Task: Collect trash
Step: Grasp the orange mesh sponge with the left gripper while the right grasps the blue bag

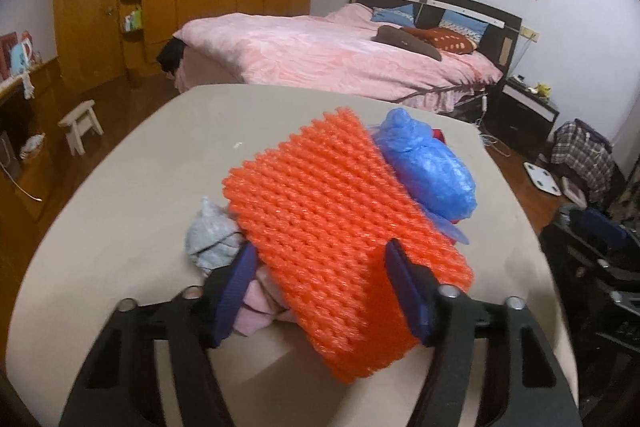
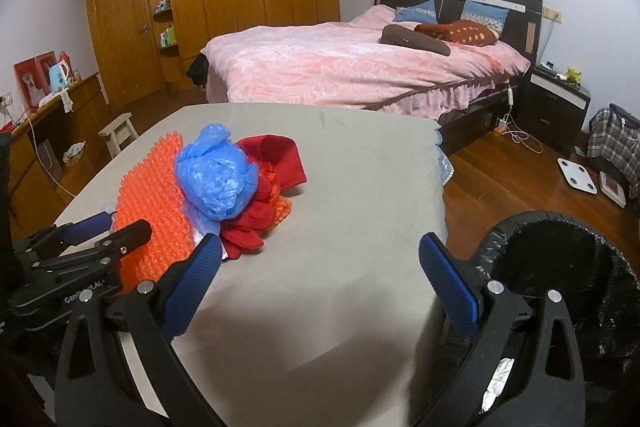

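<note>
Left tool (image 1: 320,291) seemingly pinches the orange net (image 1: 320,211) (bin-bound); right tool (image 2: 320,279) gapes wide beside it.

Partial lettering "Gen" on the left gripper (image 2: 120,233)

Both wrist views: low over table (image 2: 320,155), facing bed (image 1: 320,55); shared.

The left gripper (image 1: 320,279) is angled downward, its blue pads (image 1: 404,287) set against both sides of the orange foam net (image 1: 320,211). The right gripper (image 2: 320,279) is likewise tilted downward, its jaws spread wide with nothing between them.
</note>
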The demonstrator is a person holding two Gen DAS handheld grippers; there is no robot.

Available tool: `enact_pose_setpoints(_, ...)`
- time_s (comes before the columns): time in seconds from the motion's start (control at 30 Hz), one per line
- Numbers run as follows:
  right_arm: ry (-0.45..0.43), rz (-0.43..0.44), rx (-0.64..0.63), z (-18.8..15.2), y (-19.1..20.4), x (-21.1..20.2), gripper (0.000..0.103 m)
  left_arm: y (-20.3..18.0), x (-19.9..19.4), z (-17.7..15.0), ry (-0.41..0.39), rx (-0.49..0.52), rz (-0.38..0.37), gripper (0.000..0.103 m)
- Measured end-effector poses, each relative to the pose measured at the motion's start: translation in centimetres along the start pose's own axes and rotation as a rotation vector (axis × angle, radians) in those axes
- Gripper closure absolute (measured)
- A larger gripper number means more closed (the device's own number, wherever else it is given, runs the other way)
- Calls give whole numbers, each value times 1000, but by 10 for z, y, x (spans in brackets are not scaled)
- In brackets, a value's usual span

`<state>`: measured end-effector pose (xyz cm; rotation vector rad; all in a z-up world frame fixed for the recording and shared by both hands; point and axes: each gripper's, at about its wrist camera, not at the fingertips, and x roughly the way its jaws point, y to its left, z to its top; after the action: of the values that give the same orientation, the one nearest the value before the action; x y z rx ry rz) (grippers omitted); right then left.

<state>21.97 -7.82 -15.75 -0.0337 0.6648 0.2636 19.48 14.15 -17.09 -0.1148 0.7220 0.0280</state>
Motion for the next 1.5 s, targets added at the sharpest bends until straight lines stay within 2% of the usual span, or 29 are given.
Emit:
enact_pose_setpoints(0.03, 1, 0, -1, 0, 0, 0, 7, 0, -1, 0, -4, -1, -3, 48)
enact_pose_setpoints(0.17, 0, 0, -4, -1, 1, 1, 7, -4, -3, 0, -19, 19, 22, 72)
enact_pose_setpoints(0.3, -3, -1, -10, 1, 3, 1, 7, -5, -10, 1, -49, 21, 42, 79)
enact_pose_setpoints(0.73, -46, 24, -38, 13, 14, -7, 7, 5, -45, 17, -162, 35, 80, 80)
enact_pose_setpoints(0.97, -70, 63, -43, 29, 31, 5, 7, 18, -40, 25, -170, 39, 101, 84)
enact_pose_setpoints(1.23, -30, 122, -60, 47, 54, 42, 8, 33, -31, 25, -164, 21, 105, 86)
enact_pose_setpoints(1.43, 31, 146, -85, 48, 62, 66, 25, 41, -25, 24, -153, 8, 107, 86)
enact_pose_setpoints(1.5, 52, 166, -89, 46, 65, 71, 37, 42, -25, 24, -156, 8, 106, 86)
